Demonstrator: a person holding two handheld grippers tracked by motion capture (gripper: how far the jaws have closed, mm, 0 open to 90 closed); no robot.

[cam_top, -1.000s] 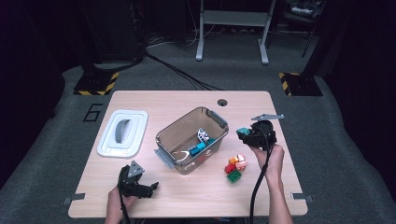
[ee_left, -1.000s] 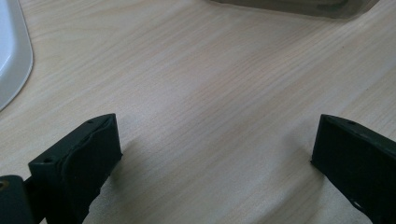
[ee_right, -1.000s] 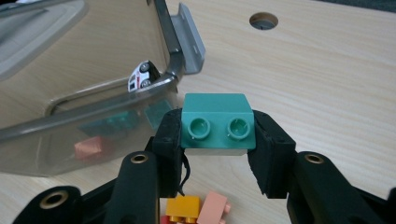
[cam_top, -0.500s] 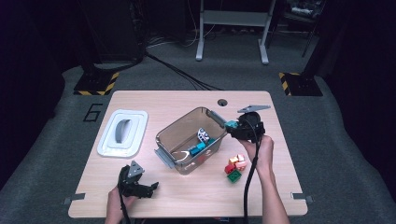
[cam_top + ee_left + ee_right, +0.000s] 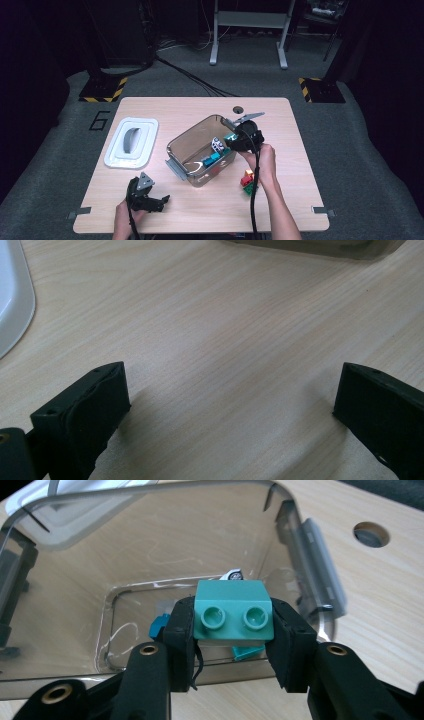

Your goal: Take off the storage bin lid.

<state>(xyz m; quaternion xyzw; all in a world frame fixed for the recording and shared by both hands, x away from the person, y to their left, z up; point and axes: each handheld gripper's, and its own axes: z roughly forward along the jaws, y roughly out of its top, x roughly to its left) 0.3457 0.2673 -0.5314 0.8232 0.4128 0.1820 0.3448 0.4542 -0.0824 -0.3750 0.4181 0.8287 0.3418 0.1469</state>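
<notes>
My right gripper (image 5: 231, 625) is shut on a teal two-stud brick (image 5: 232, 611) and holds it over the right rim of a clear plastic bin (image 5: 150, 560). From above, the same gripper (image 5: 231, 138) hangs at the bin's (image 5: 190, 142) far right corner. Inside the bin lie blue bricks (image 5: 212, 158) and a black-and-white piece (image 5: 217, 144). A small heap of red, green and orange bricks (image 5: 247, 179) lies on the table to the right of the bin. My left gripper (image 5: 161, 201) rests low at the table's front left, open, with only bare wood between its fingers (image 5: 95, 405).
A white lid (image 5: 131, 142) with a grey handle lies left of the bin; its edge (image 5: 12, 300) shows near my left gripper. A round hole (image 5: 238, 109) sits in the table behind the bin. Bare wood lies along the front edge between both hands.
My right gripper has carried the teal brick leftward from above the brick heap to the bin's right rim. The left gripper has stayed put.
</notes>
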